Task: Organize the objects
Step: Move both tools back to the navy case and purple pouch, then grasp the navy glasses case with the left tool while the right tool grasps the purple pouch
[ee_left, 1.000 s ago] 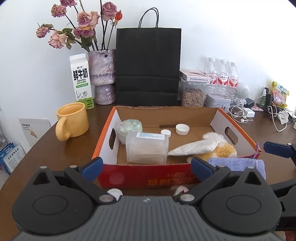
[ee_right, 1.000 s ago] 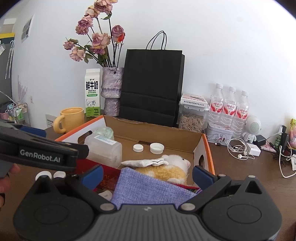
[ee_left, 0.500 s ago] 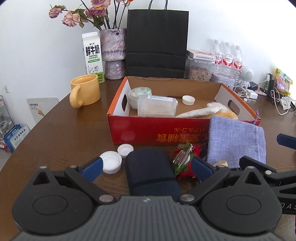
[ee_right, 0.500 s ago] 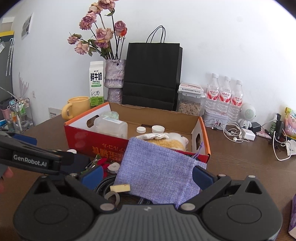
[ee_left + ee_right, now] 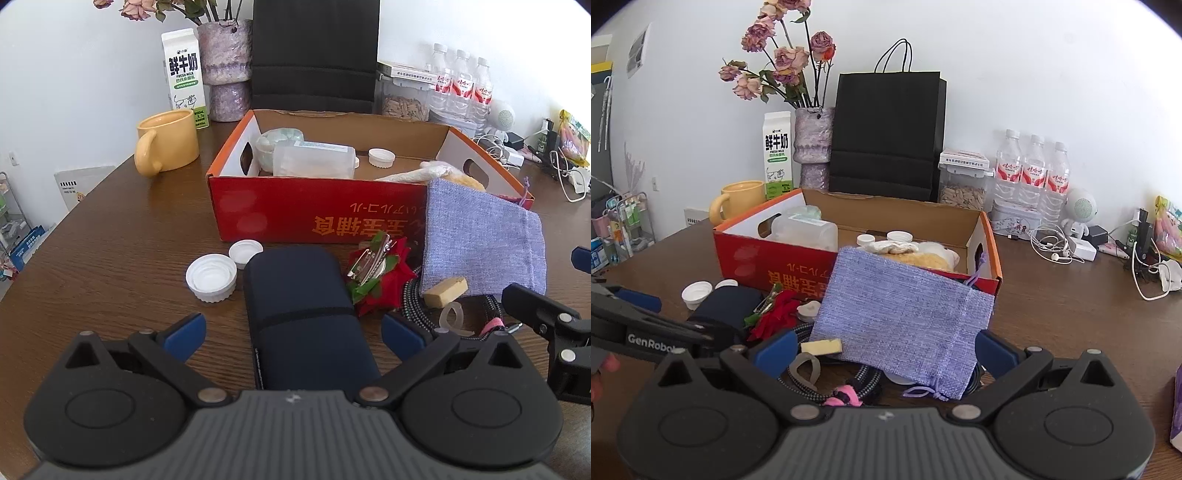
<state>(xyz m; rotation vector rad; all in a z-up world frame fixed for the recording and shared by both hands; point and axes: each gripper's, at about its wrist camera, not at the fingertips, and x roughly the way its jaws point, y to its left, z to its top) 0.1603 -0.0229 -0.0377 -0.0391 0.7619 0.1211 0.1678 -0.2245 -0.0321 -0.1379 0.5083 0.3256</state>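
Two tools are in play, both with jaws spread wide and holding nothing. Our left tool (image 5: 291,334) hovers low over the tabletop (image 5: 110,266), its blue fingers straddling the near end of a dark blue case (image 5: 303,306) that lies flat in front of the red box (image 5: 317,214). Our right tool (image 5: 882,349) sits over the purple cloth bag (image 5: 905,321), which leans against the box's front wall with its lower edge on a braided cable (image 5: 849,384).

Loose items near the case: two white caps (image 5: 211,277) just to its left, a red flower clip (image 5: 380,273) touching its right side, a small tan block (image 5: 445,291) and a clear ring (image 5: 452,317) beside the bag. The box already holds a clear plastic jar (image 5: 314,162), more caps and a plush toy (image 5: 931,258).

Judged step: approach to a pick, left side lined up on the case. The next move calls for lowering a little, then closing across the case's width. It looks broad and smooth, so we should centre the grip and keep the clip out of the jaws. Lift it over the front wall into the free middle of the box.
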